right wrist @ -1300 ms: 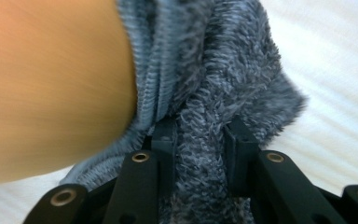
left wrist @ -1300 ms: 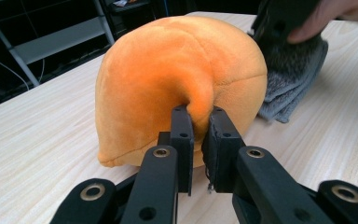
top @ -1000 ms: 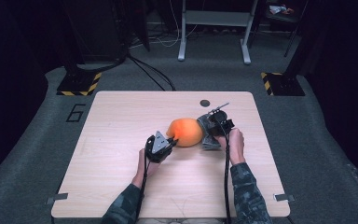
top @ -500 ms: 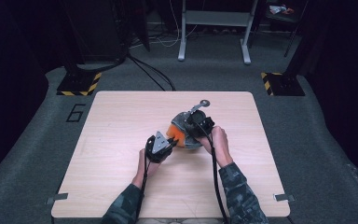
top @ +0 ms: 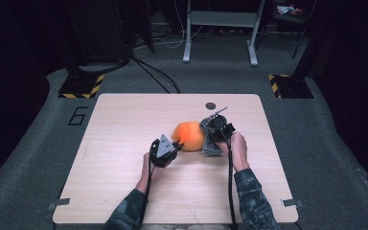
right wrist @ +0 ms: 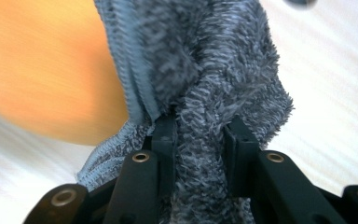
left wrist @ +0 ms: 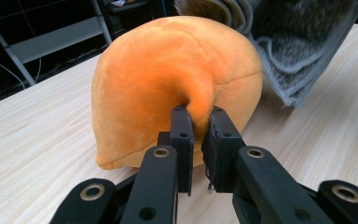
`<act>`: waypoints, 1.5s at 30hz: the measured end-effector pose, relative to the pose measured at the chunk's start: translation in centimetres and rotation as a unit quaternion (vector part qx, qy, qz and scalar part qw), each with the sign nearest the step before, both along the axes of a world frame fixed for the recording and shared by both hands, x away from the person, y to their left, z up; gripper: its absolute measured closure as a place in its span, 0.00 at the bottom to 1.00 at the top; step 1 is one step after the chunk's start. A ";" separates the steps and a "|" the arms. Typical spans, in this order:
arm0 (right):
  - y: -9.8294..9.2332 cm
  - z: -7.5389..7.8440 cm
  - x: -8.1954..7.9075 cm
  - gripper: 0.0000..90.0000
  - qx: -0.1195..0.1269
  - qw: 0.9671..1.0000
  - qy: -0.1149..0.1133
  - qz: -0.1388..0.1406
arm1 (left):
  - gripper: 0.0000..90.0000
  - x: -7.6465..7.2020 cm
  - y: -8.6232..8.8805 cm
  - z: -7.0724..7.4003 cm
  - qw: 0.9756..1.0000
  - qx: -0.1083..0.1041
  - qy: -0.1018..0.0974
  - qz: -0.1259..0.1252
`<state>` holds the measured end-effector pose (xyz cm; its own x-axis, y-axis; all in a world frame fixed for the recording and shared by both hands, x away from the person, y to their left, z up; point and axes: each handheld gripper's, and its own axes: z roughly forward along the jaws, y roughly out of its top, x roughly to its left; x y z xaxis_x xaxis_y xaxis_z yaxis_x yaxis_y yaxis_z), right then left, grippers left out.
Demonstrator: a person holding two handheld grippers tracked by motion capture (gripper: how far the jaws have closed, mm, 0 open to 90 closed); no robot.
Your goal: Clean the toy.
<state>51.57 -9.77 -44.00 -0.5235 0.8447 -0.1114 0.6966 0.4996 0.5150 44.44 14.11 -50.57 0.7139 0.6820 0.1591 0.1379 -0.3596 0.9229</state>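
Nearest the camera in the high view, two forearms in camouflage-patterned sleeves are seen coming in over the near edge of the pale wooden table (top: 124,191). The left gripper (top: 171,143) is held low over the tabletop, and its jaws are clamped on a pinched fold of the orange plush toy (top: 189,135); in the left gripper view the fold is seen squeezed between the two black pads, with the plush drawn into a deep dimple around it. The toy (left wrist: 168,79) is a rounded, soft, peach-like ball, brighter orange at the crown and paler towards the sides, with a stitched seam running across it and a flattened base resting on the table near its middle. Just beyond it on the right, touching its side, a grey fluffy cloth (top: 210,143) is held bunched. The right gripper (top: 215,132) is closed on that cloth: in the right gripper view the shaggy pile (right wrist: 205,93) is seen gripped between the pads, with a ribbed hem hanging at the left against the orange plush (right wrist: 42,70). Farther off, a small dark round disc (top: 211,106) lies on the table near its far edge.

Compared with half a second earlier, the right gripper and the cloth have been drawn off the top of the toy to its right side, so that the orange crown is uncovered again. The left gripper's grip on the toy is unchanged.
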 end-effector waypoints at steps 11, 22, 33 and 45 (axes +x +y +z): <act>-1.5 -4.2 1.8 0.77 0.011 0.998 0.063 -0.030 | 0.92 0.0 0.1 0.0 1.000 -0.005 0.004 0.004; -0.5 1.8 -1.6 0.77 0.019 0.999 -0.026 0.004 | 0.91 0.1 0.2 0.0 1.000 -0.009 0.000 0.007; 1.4 0.8 -0.8 0.78 0.014 0.999 -0.024 0.021 | 0.59 0.2 0.3 0.0 0.999 -0.004 -0.001 0.032; 1.0 0.8 -0.7 0.78 0.021 0.999 -0.021 0.020 | 0.82 1.2 -0.9 -0.5 0.999 0.013 0.001 0.049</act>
<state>50.90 -8.74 -43.19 -0.5519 0.8280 -0.0997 0.6538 0.5038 0.5646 45.66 13.20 -51.10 0.6449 0.7439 0.1754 0.1754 -0.3674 0.9134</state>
